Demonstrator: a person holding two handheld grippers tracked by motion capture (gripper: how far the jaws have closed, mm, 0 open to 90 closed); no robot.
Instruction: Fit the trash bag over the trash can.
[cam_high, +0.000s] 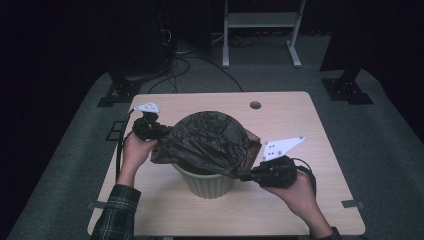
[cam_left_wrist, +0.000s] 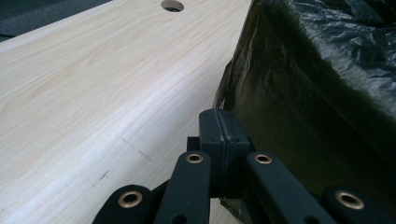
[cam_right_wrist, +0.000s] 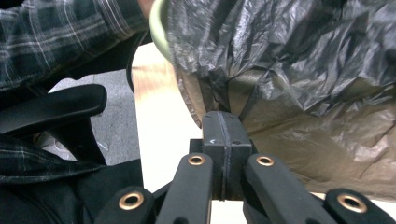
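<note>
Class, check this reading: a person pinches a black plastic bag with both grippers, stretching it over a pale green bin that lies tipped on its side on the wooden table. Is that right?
Not quite. The bin is not on its side: the high view shows it standing upright on the table, its mouth up under the black plastic bag. The rest holds: the left gripper and the right gripper each pinch the bag's edge.

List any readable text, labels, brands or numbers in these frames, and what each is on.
None readable: no print on the black bag, green bin or table.
Right gripper: a small white mark on one pad, too small to read.
</note>
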